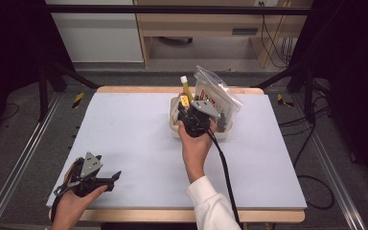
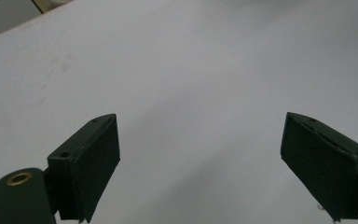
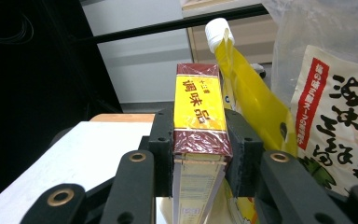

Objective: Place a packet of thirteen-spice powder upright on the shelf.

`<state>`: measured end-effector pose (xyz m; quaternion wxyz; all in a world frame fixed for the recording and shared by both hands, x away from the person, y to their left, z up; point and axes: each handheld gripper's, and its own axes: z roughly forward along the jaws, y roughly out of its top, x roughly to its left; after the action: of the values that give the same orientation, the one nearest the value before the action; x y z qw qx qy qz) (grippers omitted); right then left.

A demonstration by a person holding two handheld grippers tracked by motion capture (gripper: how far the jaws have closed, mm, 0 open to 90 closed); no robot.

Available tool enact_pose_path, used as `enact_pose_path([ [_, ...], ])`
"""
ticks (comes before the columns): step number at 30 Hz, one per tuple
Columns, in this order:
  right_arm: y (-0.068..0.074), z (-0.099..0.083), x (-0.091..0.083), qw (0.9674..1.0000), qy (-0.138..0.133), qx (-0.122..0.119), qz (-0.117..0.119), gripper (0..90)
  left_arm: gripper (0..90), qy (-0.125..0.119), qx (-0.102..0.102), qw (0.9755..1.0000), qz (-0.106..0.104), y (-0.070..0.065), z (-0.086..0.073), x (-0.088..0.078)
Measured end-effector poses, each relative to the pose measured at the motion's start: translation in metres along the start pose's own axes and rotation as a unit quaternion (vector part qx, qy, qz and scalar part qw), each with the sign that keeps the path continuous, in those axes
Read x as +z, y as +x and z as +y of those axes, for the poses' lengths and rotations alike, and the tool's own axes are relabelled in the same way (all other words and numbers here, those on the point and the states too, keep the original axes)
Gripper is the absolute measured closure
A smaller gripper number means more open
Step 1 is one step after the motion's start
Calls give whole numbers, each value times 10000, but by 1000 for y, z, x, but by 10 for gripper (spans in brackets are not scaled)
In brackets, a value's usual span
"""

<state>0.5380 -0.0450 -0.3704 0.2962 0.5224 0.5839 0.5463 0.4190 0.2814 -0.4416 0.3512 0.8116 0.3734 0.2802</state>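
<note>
From the high view, your right gripper (image 1: 188,111) is over a white tub (image 1: 176,130) that sits near the far edge of the table (image 1: 124,143). Its fingers hold a small yellow and brown box (image 1: 184,101). The box stands upright at the left side of the tub. A yellow pouch (image 1: 187,88) with a white cap sticks up just behind the box. A clear bag (image 1: 218,93) leans in the tub to the right of them. Your left gripper (image 1: 116,175) rests low at the near left corner of the table, well apart from the tub. Its fingers point to the right.

In the left gripper view, your 2 fingers (image 2: 91,163) stand wide apart. There is just the white table top between them, and they hold nothing.

In the right gripper view, your 2 fingers (image 3: 164,140) squeeze the box (image 3: 199,109) from both sides. The box stands tall between them, with a yellow label and brown ends. The yellow pouch (image 3: 251,102) is just beside the box on the right, and its white cap is up high. The clear bag (image 3: 340,116), with red and black writing, is farther right. The table (image 3: 74,154) shows down at the left.
</note>
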Motion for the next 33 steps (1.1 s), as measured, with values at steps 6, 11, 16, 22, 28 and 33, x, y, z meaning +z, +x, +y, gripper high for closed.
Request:
enact_pose_path([
  [6,1,-2,4,10000,2,18,-2,679,116,10,-33,10000,33,1,-1,0],
  [11,0,-4,6,10000,-3,-31,-65,679,116,32,-14,10000,45,1,-1,0],
  [16,1,-6,7,9999,-19,-47,-93,679,116,47,6,10000,39,0,-1,1],
  [22,3,-8,9,9999,-38,-32,-110,679,116,54,4,10000,34,0,-1,1],
  [28,1,-9,12,9999,-42,-78,-87,679,116,65,20,10000,36,0,-1,1],
  [33,1,-12,14,9999,-5,-90,-124,678,115,93,25,9999,28,0,-1,2],
])
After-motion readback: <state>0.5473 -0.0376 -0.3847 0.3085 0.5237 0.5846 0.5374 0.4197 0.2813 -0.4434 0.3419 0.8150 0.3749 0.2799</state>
